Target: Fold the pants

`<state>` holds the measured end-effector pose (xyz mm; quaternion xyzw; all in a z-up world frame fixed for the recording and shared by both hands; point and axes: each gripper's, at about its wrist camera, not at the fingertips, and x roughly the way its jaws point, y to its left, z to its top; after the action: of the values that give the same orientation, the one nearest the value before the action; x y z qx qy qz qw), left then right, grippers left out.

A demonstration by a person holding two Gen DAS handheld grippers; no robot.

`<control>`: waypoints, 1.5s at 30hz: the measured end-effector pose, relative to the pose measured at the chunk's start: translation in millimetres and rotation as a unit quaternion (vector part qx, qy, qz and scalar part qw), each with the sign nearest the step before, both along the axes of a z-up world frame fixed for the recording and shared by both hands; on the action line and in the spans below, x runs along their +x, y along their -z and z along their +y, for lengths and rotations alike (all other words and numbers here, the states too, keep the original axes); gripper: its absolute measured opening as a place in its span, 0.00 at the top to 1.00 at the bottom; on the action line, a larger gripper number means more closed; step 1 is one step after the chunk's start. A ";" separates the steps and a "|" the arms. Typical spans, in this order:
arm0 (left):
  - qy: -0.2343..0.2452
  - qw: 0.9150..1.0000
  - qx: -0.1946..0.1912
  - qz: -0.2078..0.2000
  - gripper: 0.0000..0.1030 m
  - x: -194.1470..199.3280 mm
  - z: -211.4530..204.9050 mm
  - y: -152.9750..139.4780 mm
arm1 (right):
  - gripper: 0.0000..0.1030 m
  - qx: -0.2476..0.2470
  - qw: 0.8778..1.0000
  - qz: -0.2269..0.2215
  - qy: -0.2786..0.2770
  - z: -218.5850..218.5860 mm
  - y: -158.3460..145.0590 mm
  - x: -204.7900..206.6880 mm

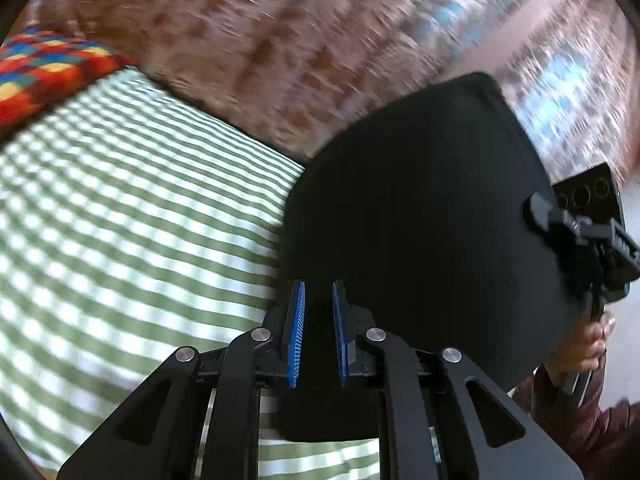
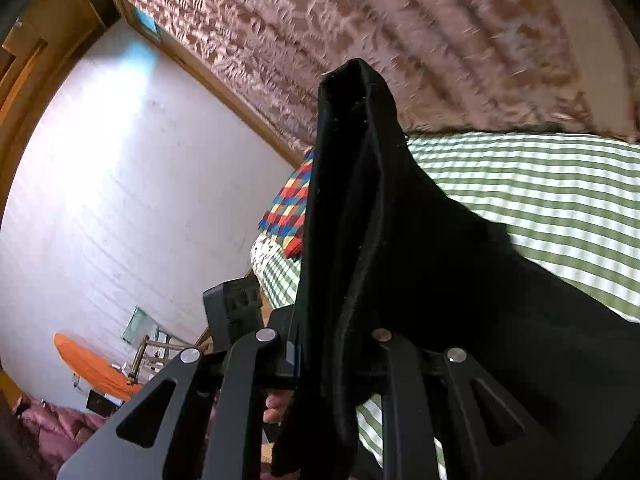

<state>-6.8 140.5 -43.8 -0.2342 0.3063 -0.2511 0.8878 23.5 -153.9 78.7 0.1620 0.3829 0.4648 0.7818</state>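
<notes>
Black cloth fills the middle of both wrist views: the pants [image 1: 420,208] are up off the bed, strung between the two grippers, and not yet laid down in any fold that shows.

Far left in the left wrist view, a patchwork pillow [image 1: 44,68] lies at the bed's far corner against the brown patterned curtain [image 1: 248,40]. Next comes the green-and-white checked bedsheet [image 1: 120,220], bare from that corner to the pants' edge. The left gripper [image 1: 318,336] sits at the bottom middle with its blue pads [image 1: 297,332] drawn close, a narrow gap showing between them with dark cloth in and behind it; it looks like a pinch on the pants' edge, though I cannot see the pads actually pressing. Right of the spread panel, a hand [image 1: 584,348] holds the right gripper's handle.

In the right wrist view, the white wall [image 2: 120,180] is at left, then the pillow again, then a thick hemmed band of the pants standing up from between the right gripper's [image 2: 332,356] fingers, which are pinched on it. To the right, the rest of the garment slopes down to the sheet.

By my reading the work is early to middle: cloth gripped and lifted by both hands. Bringing one half over the other, laying it flat on the sheet, smoothing and any further folds all remain.
</notes>
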 end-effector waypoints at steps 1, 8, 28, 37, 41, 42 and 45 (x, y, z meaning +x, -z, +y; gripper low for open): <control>0.014 1.000 0.001 0.001 0.88 1.5 -9.3 1.4 | 0.87 -0.003 1.000 -0.001 0.008 -12.9 1.0 -2.5; 0.111 0.993 0.021 0.025 0.88 7.7 -67.0 14.9 | 0.87 -0.038 0.990 0.062 0.120 -119.1 62.9 -8.4; 0.211 0.975 0.058 0.041 0.88 2.3 -124.4 23.5 | 0.76 -0.055 0.968 0.136 0.206 -189.3 150.1 -8.1; 0.217 0.973 0.061 0.049 0.88 -0.6 -127.3 35.8 | 0.70 0.000 0.968 0.100 0.231 -210.9 116.8 -76.6; 0.197 0.978 0.055 0.041 0.88 2.6 -116.5 32.7 | 0.70 -0.004 0.969 0.113 0.218 -192.1 114.5 -107.8; 0.192 0.979 0.050 0.039 0.88 5.3 -114.3 32.8 | 0.67 -0.012 0.967 0.121 0.223 -186.4 119.5 -107.4; 0.179 0.982 0.053 0.034 0.88 6.8 -110.2 33.2 | 0.61 -0.006 0.957 0.153 0.247 -183.6 139.7 -104.4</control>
<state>0.1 30.3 -77.0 -0.1370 0.3864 -0.3812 0.8286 -80.9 -337.5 -61.1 0.3158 0.4490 0.2242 0.8052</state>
